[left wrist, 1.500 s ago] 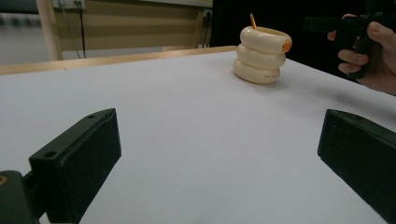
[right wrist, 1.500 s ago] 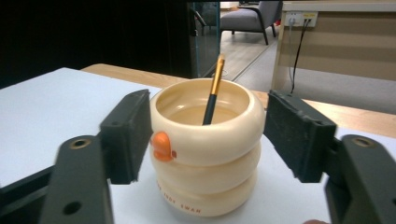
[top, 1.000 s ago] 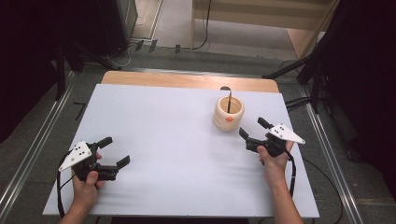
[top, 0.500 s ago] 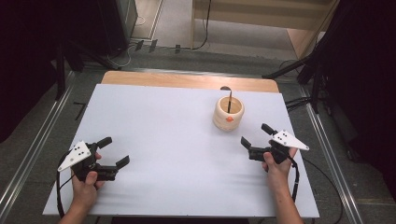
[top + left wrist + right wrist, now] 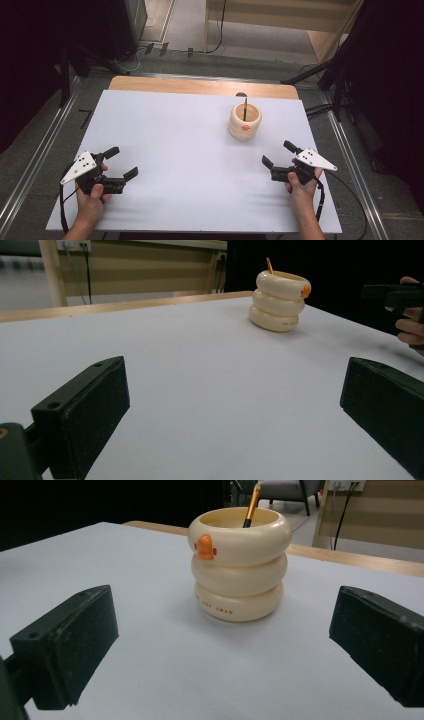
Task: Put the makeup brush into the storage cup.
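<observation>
Across the middle of the high view lies the white table top, bare apart from one thing in its upper right: a cream pen holder built like three stacked rings, with a small orange duck-bill knob on its top ring. It stands upright, well apart from both tools. Lower right of that frame, the right gripper sits near the table's front edge, its jaws spread wide with nothing between them; they have just been opening. In the right gripper view the holder stands centred beyond the two jaws, untouched. Lower left of the high view, the left gripper rests with its jaws likewise apart and empty. Smallest, an orange-handled pen leans inside the holder. Judging from this, the pen is already in its holder and little seems left.
</observation>
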`<state>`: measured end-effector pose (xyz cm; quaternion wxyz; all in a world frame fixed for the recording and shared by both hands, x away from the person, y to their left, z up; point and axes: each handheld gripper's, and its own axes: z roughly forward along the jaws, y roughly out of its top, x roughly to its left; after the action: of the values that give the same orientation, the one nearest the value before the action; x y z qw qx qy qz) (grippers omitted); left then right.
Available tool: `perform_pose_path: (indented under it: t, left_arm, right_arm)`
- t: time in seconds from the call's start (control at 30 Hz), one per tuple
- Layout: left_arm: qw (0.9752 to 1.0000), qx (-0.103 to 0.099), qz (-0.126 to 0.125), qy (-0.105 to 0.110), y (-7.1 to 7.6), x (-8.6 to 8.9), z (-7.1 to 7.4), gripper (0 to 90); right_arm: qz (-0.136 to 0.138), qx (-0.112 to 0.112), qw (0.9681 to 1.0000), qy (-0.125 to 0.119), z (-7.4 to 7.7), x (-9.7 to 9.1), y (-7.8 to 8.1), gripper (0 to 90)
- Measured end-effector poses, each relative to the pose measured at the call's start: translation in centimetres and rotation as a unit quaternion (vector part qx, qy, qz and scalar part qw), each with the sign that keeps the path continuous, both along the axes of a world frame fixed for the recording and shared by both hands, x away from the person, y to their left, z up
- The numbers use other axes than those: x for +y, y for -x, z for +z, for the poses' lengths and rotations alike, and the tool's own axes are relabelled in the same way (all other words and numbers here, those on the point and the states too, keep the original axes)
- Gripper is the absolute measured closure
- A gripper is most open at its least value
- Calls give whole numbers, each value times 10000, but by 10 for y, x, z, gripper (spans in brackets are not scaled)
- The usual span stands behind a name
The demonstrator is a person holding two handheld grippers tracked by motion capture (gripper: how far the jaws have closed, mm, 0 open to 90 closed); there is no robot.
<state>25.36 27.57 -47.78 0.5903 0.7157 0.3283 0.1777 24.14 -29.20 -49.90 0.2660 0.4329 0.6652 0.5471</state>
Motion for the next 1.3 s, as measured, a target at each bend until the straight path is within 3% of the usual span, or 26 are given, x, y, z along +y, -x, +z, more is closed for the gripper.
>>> perform_pose_path:
  t: [1.0, 1.3]
  left_arm:
    - [10000, -36, 58, -50, 1, 4, -1, 1]
    - [10000, -6, 65, -35, -1, 4, -2, 1]
  right_arm:
    - [-116, 61, 9999, -35, -7, -27, 44, 0]
    - [-111, 86, 9999, -73, -7, -29, 45, 0]
